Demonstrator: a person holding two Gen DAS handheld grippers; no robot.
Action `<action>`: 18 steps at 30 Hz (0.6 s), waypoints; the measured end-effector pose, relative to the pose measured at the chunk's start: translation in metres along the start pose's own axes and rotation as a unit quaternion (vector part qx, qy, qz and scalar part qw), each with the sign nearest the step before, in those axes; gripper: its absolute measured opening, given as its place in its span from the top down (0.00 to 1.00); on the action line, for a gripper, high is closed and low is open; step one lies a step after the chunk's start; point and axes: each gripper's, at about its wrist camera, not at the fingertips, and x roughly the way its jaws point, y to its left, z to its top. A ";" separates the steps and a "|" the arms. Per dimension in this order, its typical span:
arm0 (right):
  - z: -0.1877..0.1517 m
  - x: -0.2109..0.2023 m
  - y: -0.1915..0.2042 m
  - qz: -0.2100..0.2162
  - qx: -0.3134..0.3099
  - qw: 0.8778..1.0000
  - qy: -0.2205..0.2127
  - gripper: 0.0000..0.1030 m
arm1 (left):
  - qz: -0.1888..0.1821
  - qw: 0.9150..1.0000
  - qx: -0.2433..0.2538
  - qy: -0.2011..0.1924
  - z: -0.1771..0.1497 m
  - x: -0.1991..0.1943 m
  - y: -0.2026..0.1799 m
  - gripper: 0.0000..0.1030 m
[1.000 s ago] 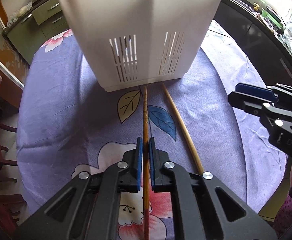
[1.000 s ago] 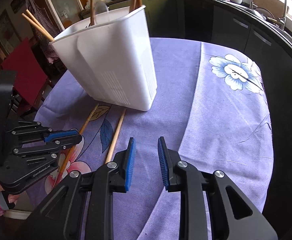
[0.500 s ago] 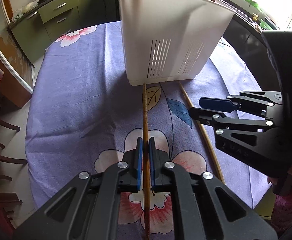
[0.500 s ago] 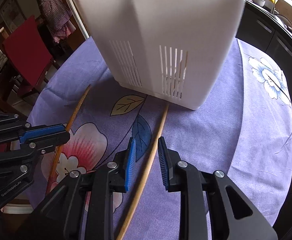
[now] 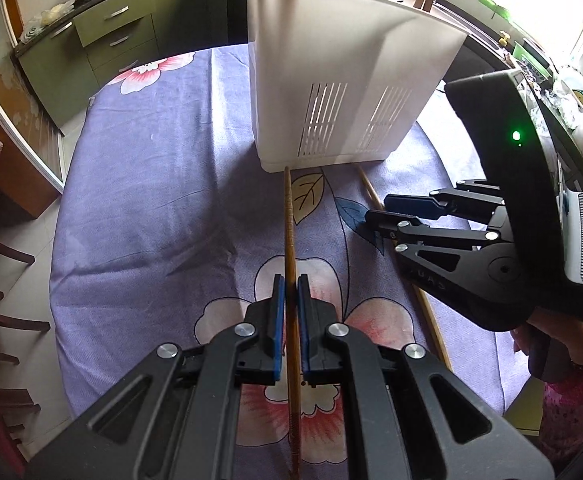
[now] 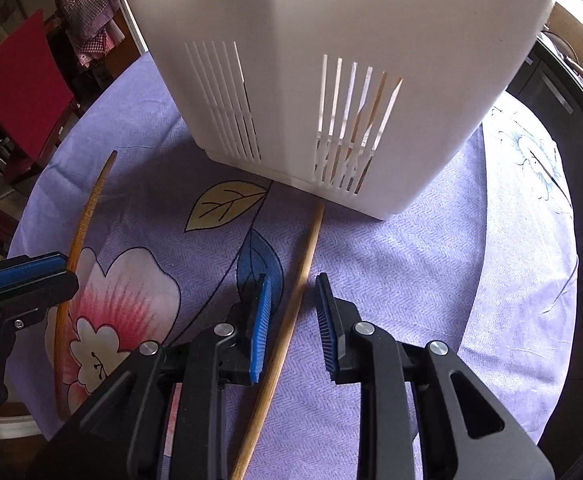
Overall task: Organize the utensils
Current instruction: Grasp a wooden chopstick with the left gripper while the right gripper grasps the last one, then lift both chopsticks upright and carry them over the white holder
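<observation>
A white slotted utensil holder [image 5: 331,60] stands on the table with several chopsticks upright in it. My left gripper [image 5: 290,280] is shut on a dark wooden chopstick [image 5: 288,220] whose far tip reaches the holder's base. To its right, my right gripper [image 5: 375,210] points down over a lighter chopstick [image 5: 367,188]. In the right wrist view the right gripper [image 6: 291,280] straddles that light chopstick [image 6: 309,240]; its jaws are closing, but the pads stand clear of the stick. The holder [image 6: 331,20] looms just ahead. The left gripper [image 6: 67,270] and dark chopstick [image 6: 91,200] show at the left.
A purple flowered cloth [image 5: 151,200] covers the round table. A red chair [image 6: 23,80] stands beyond the table's left edge. Green cabinets [image 5: 111,32] and a dark counter line the walls. A person's hand [image 5: 551,340] grips the right tool.
My left gripper has drawn back from the holder with the dark chopstick. My right gripper has swung in and sunk until the light chopstick lies between its fingers.
</observation>
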 end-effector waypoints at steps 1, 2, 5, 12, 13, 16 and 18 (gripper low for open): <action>0.000 0.000 0.001 0.000 0.000 1.000 0.001 0.91 | 0.000 1.000 0.000 0.000 0.000 0.000 0.000 0.94; 0.000 0.002 0.005 0.001 -0.001 1.000 0.001 0.92 | -0.001 1.000 0.001 0.000 0.000 0.000 0.000 0.94; -0.002 -0.002 0.005 0.005 0.001 1.000 -0.006 0.93 | 0.000 1.000 0.002 -0.002 0.000 -0.002 0.000 0.94; -0.012 -0.045 -0.002 0.021 0.001 0.998 -0.051 0.93 | 0.003 1.000 0.006 -0.011 0.001 -0.014 -0.002 0.94; -0.014 -0.053 -0.003 0.023 0.001 0.998 -0.059 0.93 | 0.003 1.000 0.007 -0.013 0.001 -0.016 -0.003 0.94; -0.023 -0.082 -0.005 0.027 0.002 0.996 -0.089 0.93 | 0.003 1.000 0.010 -0.021 0.001 -0.025 -0.005 0.94; -0.031 -0.102 -0.012 0.029 0.003 0.994 -0.108 0.93 | 0.003 1.000 0.013 -0.027 0.001 -0.032 -0.007 0.94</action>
